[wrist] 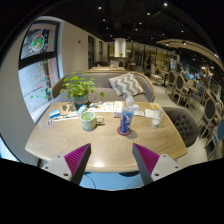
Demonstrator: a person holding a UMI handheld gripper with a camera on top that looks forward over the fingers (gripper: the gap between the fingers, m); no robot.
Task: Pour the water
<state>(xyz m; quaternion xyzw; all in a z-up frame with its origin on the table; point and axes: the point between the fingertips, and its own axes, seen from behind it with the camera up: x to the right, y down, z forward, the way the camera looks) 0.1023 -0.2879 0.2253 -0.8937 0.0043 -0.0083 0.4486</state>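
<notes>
A blue water bottle (126, 120) stands upright near the middle of a light wooden table (100, 142). To its left sits a green mug (88, 121), and to its right a clear glass (155, 116). My gripper (112, 162) hovers at the table's near edge, well short of the bottle. Its pink-padded fingers (76, 158) stand wide apart with nothing between them.
A potted plant (79, 90) stands at the table's far left, with papers and small items (62, 112) near it. A grey sofa with a patterned cushion (126, 84) is behind the table. A grey chair (185, 124) stands at the right, more chairs beyond.
</notes>
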